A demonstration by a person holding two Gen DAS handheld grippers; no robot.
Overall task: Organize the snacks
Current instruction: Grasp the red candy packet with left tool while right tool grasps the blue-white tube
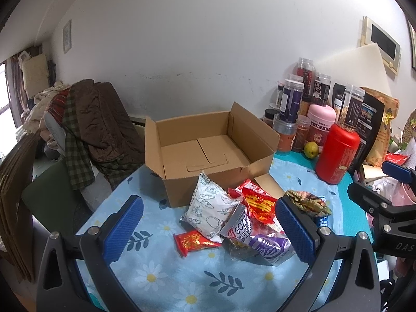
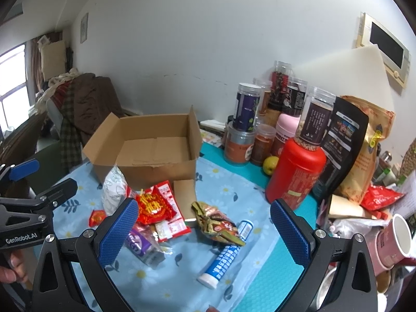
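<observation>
An open, empty cardboard box (image 1: 208, 153) stands on the flowered blue tablecloth (image 1: 161, 273); it also shows in the right wrist view (image 2: 153, 156). In front of it lies a pile of snacks: a white packet (image 1: 210, 208), a red packet (image 1: 260, 202), a small red bar (image 1: 195, 241), a purple pack (image 1: 262, 244) and a gold-brown packet (image 2: 215, 221). A blue-white tube (image 2: 221, 262) lies nearer. My left gripper (image 1: 208, 231) is open above the pile. My right gripper (image 2: 205, 231) is open above the gold-brown packet and holds nothing.
Jars (image 2: 247, 109), a red canister (image 2: 293, 176), a pink container (image 1: 321, 124), a green fruit (image 2: 270, 165) and dark bags (image 2: 343, 145) crowd the right back. Pink cups (image 2: 392, 241) lie at the right edge. A chair piled with clothes (image 1: 88, 124) stands left.
</observation>
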